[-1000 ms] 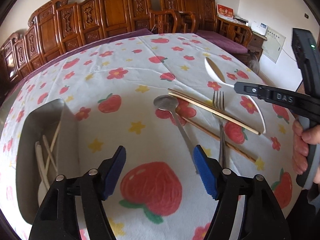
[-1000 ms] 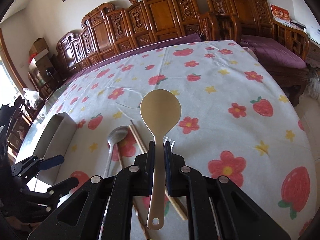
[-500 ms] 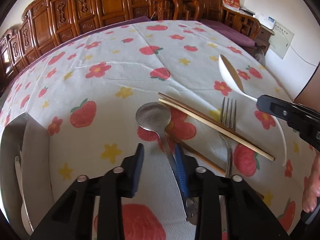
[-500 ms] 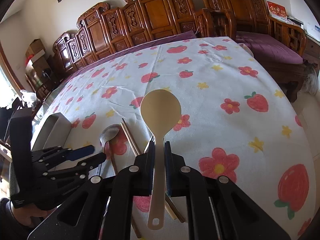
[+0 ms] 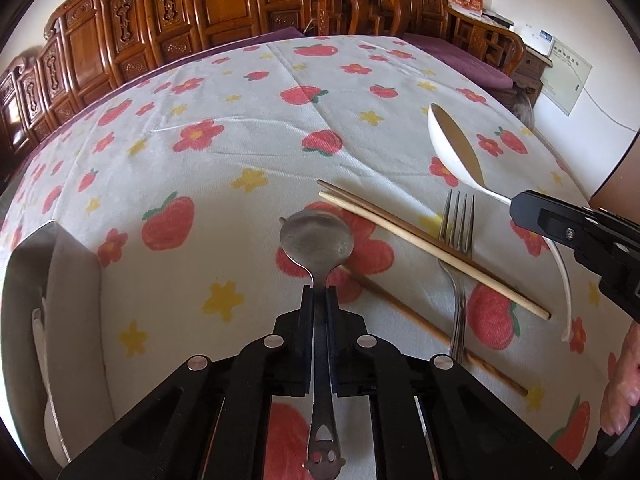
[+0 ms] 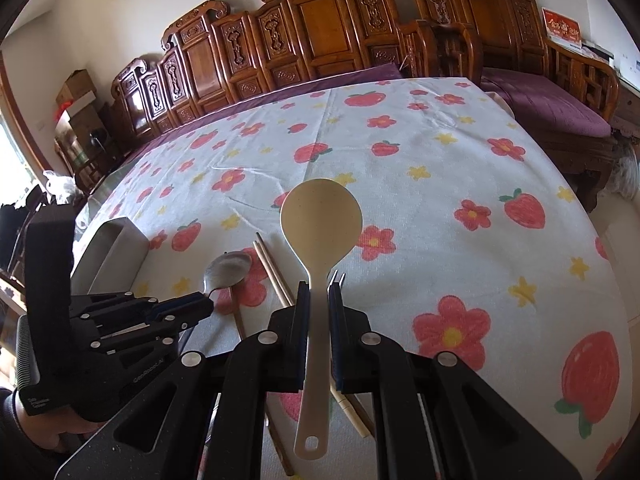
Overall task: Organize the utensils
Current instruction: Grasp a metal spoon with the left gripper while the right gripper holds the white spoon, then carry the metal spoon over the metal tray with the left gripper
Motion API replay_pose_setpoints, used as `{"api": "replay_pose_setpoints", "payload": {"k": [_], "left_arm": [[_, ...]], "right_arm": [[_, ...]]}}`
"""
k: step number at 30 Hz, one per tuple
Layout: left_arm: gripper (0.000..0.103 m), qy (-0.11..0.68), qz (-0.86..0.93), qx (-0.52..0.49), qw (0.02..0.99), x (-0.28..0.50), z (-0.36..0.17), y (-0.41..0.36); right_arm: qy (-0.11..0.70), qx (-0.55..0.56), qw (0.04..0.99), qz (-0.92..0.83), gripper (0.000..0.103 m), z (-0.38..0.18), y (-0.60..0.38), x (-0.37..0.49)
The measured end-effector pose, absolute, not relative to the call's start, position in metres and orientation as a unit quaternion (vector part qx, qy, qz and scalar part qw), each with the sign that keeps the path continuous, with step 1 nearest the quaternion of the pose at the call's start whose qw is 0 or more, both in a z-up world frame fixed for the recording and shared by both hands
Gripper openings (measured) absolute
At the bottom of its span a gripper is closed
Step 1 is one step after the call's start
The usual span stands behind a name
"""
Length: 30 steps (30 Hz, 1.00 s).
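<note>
My left gripper [image 5: 319, 294] is shut on the handle of a metal spoon [image 5: 317, 240], whose bowl points away over the strawberry tablecloth. It also shows in the right wrist view [image 6: 227, 267]. My right gripper [image 6: 319, 290] is shut on the handle of a cream rice spoon [image 6: 321, 222] and holds it above the table; that spoon also shows in the left wrist view [image 5: 454, 148]. A metal fork [image 5: 457, 248] and two wooden chopsticks [image 5: 424, 240] lie on the cloth between the grippers.
A grey utensil tray [image 5: 28, 280] with white utensils in it stands at the left table edge, also in the right wrist view [image 6: 112, 252]. Carved wooden chairs [image 6: 320, 40] line the far side. The table's right edge drops to the floor.
My left gripper moved forward over the metal spoon's handle and shut on it. My right gripper kept hold of the rice spoon and hardly moved.
</note>
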<state>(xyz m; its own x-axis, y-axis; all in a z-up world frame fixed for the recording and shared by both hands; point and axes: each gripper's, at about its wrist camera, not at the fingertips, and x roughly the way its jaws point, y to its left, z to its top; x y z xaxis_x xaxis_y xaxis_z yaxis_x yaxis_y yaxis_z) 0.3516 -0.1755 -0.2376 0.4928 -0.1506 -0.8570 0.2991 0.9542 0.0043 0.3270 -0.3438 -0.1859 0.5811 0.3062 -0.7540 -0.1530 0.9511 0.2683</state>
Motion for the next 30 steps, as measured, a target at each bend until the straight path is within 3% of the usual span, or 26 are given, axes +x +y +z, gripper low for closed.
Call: {"api": "replay_pose_setpoints", "payload": {"k": [30], "left_arm": [[0.005, 0.408, -0.093, 0.068, 0.906, 0.282, -0.139, -0.077]], "right_arm": [[0.419, 0.041, 0.890, 0.176, 0.011, -0.159, -0.268, 0.266]]}}
